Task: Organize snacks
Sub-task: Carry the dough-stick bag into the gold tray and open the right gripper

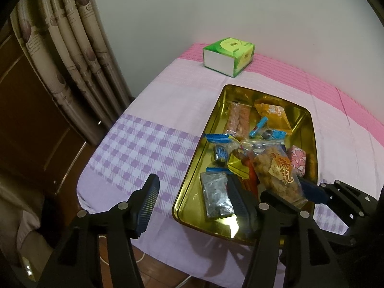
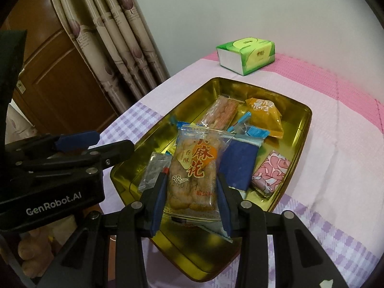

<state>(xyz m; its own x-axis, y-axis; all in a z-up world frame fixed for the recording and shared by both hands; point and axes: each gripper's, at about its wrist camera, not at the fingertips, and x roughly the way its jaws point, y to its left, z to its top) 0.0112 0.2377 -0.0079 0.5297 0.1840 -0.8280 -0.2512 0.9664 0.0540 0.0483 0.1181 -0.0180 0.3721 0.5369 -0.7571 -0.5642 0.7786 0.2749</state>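
A gold metal tin (image 1: 189, 170) (image 2: 297, 129) sits open on the table and holds several wrapped snacks. My right gripper (image 2: 190, 202) is shut on a clear packet of fried dough twists (image 2: 192, 168) and holds it above the tin's near end; the packet also shows in the left wrist view (image 1: 276, 172), with the right gripper (image 1: 285, 192) around it. My left gripper (image 1: 192, 204) is open and empty, one finger over the cloth and the other over the tin's near left corner. In the tin lie a silver packet (image 1: 216, 194), an orange packet (image 2: 264, 117) and a pink packet (image 2: 270, 172).
A green tissue box (image 1: 228, 56) (image 2: 246, 55) stands at the table's far end near the wall. The table wears a pink and purple checked cloth (image 1: 144, 148). Curtains (image 1: 72, 48) and a wooden door (image 2: 60, 76) are to the left, past the table edge.
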